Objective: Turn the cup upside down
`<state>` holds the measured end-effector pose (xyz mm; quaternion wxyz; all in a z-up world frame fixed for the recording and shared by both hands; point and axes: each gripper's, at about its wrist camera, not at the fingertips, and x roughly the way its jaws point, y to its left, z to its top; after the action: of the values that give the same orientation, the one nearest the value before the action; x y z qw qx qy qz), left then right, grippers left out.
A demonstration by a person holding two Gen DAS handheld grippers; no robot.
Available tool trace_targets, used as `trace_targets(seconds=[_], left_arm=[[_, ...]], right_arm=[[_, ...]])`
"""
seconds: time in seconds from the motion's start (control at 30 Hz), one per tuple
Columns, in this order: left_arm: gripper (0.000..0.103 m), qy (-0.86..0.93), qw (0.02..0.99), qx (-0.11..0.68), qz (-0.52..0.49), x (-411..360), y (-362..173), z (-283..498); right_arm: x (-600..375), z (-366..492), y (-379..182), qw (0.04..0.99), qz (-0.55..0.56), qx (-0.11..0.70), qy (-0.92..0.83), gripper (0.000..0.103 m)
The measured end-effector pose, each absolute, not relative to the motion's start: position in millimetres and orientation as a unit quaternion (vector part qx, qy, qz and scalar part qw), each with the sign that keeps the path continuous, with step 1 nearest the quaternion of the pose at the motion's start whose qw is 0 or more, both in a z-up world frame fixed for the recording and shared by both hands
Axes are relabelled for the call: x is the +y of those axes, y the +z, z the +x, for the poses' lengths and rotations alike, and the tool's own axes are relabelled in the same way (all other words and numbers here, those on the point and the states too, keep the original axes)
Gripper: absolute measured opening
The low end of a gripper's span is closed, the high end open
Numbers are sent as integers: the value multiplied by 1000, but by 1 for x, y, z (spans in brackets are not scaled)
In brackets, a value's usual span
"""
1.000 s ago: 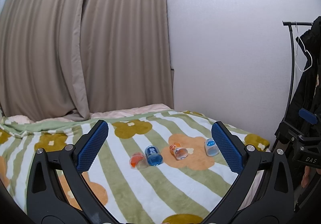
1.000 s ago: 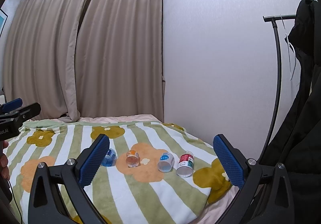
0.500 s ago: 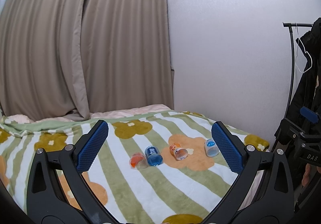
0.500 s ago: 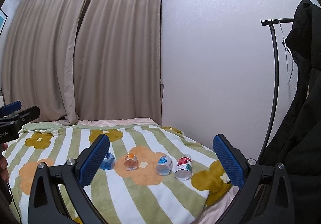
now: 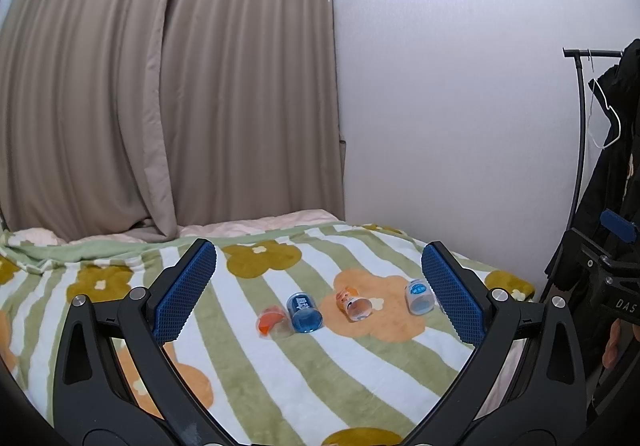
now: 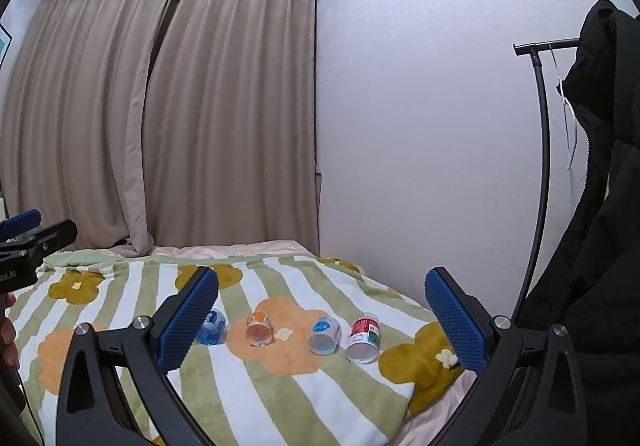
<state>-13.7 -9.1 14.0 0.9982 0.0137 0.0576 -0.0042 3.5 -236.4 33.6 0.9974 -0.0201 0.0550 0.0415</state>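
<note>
Lying on their sides in a loose row across the striped flower blanket [image 5: 360, 378] are small clear cups with coloured print: in the left wrist view an orange cup [image 5: 273, 321], a blue cup [image 5: 305, 312], an orange-figured cup [image 5: 354, 303] and a pale blue-labelled cup [image 5: 419, 293], and in the right wrist view a red-labelled cup [image 6: 363, 337] at the row's 3 o'clock end. The left gripper [image 5: 320, 294] and the right gripper [image 6: 322, 320] both hover with blue pads spread wide, nothing between them, well short of the cups. Compared with a second ago, the right view has tilted up slightly, so the cups sit lower; the left view is unchanged.
</note>
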Motion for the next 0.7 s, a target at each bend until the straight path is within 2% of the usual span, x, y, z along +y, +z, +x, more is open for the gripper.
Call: trace_targets(seconds=[0.7], left_arm=[[103, -58, 997, 59, 8, -35, 19, 5]], right_arm=[[-256, 0, 39, 997, -39, 61, 26, 103]])
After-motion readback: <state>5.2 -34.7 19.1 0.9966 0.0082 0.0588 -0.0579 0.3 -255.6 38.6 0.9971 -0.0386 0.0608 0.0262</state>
